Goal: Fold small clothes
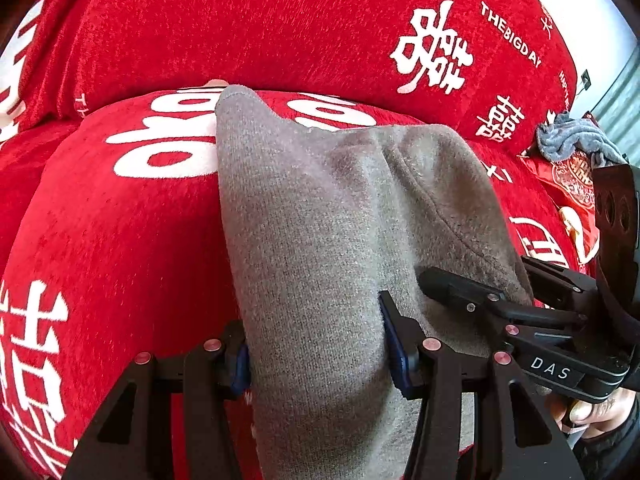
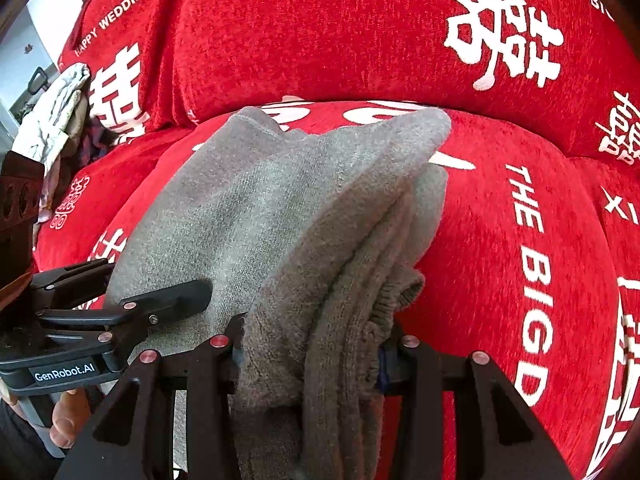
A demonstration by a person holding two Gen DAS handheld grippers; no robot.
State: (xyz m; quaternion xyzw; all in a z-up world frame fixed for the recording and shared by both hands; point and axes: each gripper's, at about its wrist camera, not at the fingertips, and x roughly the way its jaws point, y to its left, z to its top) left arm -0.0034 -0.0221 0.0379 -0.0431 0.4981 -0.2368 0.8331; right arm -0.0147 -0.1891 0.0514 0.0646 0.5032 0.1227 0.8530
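- Two grippers work one grey garment on a red sofa cover (image 1: 120,240) printed with white characters; that cover fills both views.
- Next in size, the grey knit garment (image 1: 320,220) lies draped over the sofa's seat cushion, running from the cushion's back toward both grippers.
- It looks soft, light and limp, thick at the doubled edge, so I'd judge it will sag unless taken by its edges or corners.
- Left gripper (image 1: 316,356): fingers clenched on the garment's near flat part, cloth bulging between them.
- Right gripper (image 2: 308,354): fingers clamped on a bunched stack of layers with a ribbed cuff poking out.
- Only the right wrist view shows those stacked folds and a pale cloth (image 2: 56,120) at far left.
- Only the left wrist view shows a small crumpled grey cloth (image 1: 572,136) at far right.
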